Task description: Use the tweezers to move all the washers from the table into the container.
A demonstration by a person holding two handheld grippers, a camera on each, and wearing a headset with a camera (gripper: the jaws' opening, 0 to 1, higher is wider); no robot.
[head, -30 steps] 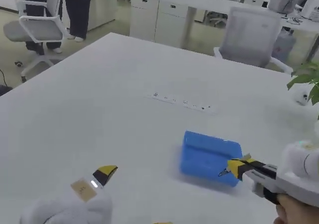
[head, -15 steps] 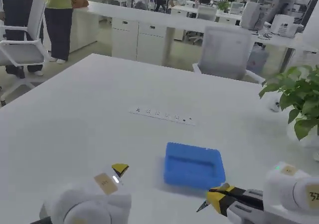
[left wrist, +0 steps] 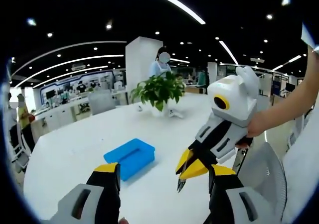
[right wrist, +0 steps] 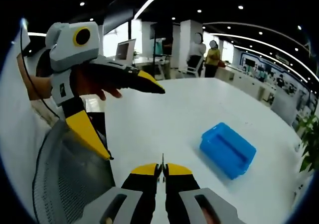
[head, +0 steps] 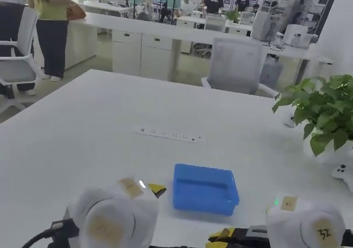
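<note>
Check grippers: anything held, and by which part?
Right gripper pinches the tweezers, just the tips poking past its shut jaws. Left gripper, open, holds nothing.

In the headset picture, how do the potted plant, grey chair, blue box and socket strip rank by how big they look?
Largest: potted plant, though the picture's edge cuts it.
Next: grey chair and blue box look about alike; the chair stands farther off.
Smallest: socket strip.
</note>
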